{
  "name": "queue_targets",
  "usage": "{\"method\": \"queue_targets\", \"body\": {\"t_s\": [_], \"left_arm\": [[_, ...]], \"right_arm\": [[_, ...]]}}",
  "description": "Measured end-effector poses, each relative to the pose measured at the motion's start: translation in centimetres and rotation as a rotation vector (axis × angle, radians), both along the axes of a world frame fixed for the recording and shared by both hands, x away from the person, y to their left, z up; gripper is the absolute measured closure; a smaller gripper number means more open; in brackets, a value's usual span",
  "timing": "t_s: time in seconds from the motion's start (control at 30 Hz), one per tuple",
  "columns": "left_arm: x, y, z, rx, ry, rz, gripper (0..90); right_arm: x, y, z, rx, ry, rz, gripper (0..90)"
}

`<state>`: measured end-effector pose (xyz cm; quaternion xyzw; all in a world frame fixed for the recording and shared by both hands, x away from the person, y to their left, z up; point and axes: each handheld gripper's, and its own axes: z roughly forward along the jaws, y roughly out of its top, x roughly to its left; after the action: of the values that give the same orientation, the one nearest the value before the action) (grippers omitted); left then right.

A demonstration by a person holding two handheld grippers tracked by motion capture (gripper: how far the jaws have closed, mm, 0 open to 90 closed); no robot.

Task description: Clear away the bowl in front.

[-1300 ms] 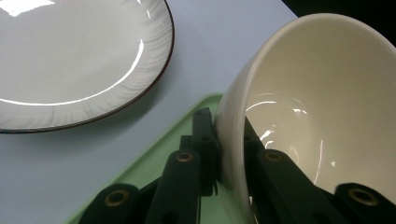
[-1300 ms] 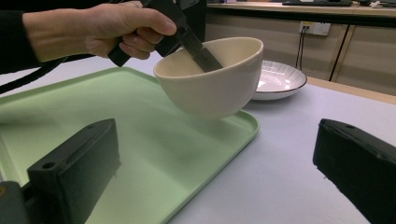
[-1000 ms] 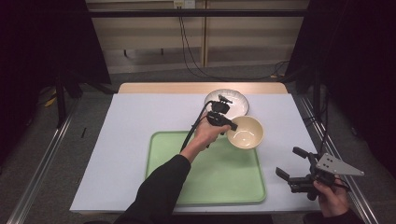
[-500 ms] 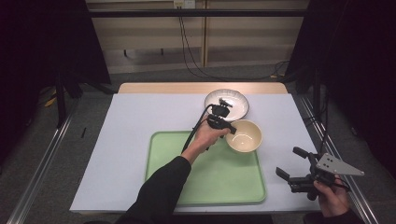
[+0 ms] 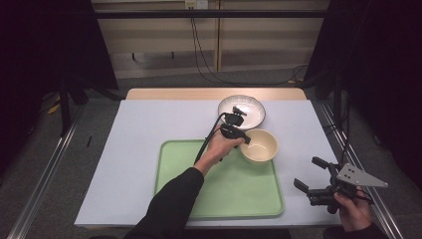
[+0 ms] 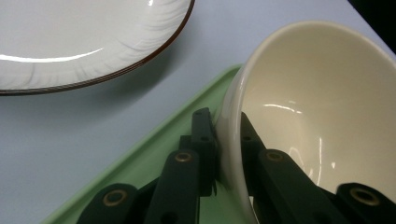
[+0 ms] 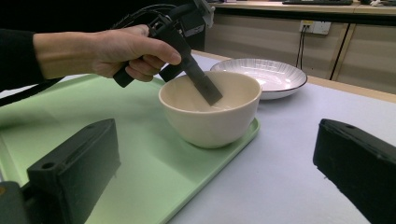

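Cream bowl [image 5: 258, 146] at the far right corner of the green tray [image 5: 219, 199], base down on the tray floor, wall just inside the tray lip. Left gripper [image 5: 242, 140] clamped on the bowl's near-left rim: one of the fingers [image 6: 201, 140] outside the wall, the other [image 6: 252, 140] inside, rim pinched between them with no gap to be seen in the left gripper view. From the right gripper view, inner finger [image 7: 205, 86] slanting down into the bowl [image 7: 210, 109], hand [image 7: 121, 51] above and to the tray side. Grip therefore at one point of the rim, bowl hanging off to the right of the fingers, toward the right edge of the bench [image 5: 149, 124]. Round thing, so no long axis to speak of; weight lying away from the pinch, likely to tip the bowl if lifted. White plate [image 5: 241, 110] beyond the tray, toward the far edge of the bench, just apart from the bowl. Right gripper [image 5: 312, 175] near the right front corner of the bench, well apart from the bowl, fingers [image 7: 74, 163] spread wide, nothing between them. Left hand plainly the nearer one. Probably the moment for letting go of the rim, or for nudging the bowl further onto the tray.
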<state>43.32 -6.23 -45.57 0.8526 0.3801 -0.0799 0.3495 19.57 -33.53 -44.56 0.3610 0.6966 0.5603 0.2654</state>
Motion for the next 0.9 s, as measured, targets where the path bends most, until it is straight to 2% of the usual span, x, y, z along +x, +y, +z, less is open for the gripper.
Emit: {"method": "queue_targets", "body": {"t_s": [0.03,0.07,0.13,0.23,0.33,0.4,0.43,0.63,0.73,0.8,0.87,0.9], "left_arm": [[0.08,0.04,-0.02,0.010,-0.009,-0.020,82.5],[-0.08,-0.14,-0.02,0.004,-0.010,0.001,82.3],[-0.30,-0.41,-0.04,0.018,-0.043,-0.007,82.3],[-0.24,-0.36,-0.12,0.000,-0.026,0.000,81.8],[-0.41,-0.32,-0.15,0.007,-0.046,0.000,81.7],[-0.44,-0.26,-0.23,-0.007,-0.039,0.007,81.5],[-0.48,-0.27,-0.28,-0.007,-0.049,0.016,81.3],[-0.47,-0.14,-0.32,-0.020,-0.059,0.000,80.8],[-0.54,-0.07,-0.39,-0.038,-0.079,-0.002,79.9],[-0.72,-0.12,-0.32,-0.040,-0.130,-0.002,76.1],[-0.71,-0.10,-0.25,-0.047,-0.132,-0.002,73.6],[-0.70,-0.09,-0.19,-0.037,-0.143,-0.004,71.6]], "right_arm": [[0.00,0.00,0.00,0.001,-0.001,-0.001,0.2],[-0.04,-0.04,0.01,-0.001,0.001,-0.002,0.2],[-0.03,-0.04,0.01,-0.001,0.001,-0.002,0.2],[-0.03,-0.02,0.05,0.005,-0.007,-0.001,0.2],[-0.05,-0.03,0.04,0.005,-0.002,-0.004,0.2],[-0.03,-0.01,0.03,-0.004,-0.002,-0.002,0.2],[-0.04,-0.01,0.03,-0.004,-0.001,-0.001,0.2],[-0.02,-0.03,0.03,-0.003,-0.003,0.000,0.2],[-0.02,-0.05,0.04,-0.002,-0.005,0.000,0.2],[-0.03,-0.03,0.04,0.001,-0.003,-0.002,0.2],[-0.04,-0.05,0.04,-0.004,-0.004,-0.001,0.2],[-0.02,-0.05,0.04,-0.002,-0.004,0.000,0.2]]}}
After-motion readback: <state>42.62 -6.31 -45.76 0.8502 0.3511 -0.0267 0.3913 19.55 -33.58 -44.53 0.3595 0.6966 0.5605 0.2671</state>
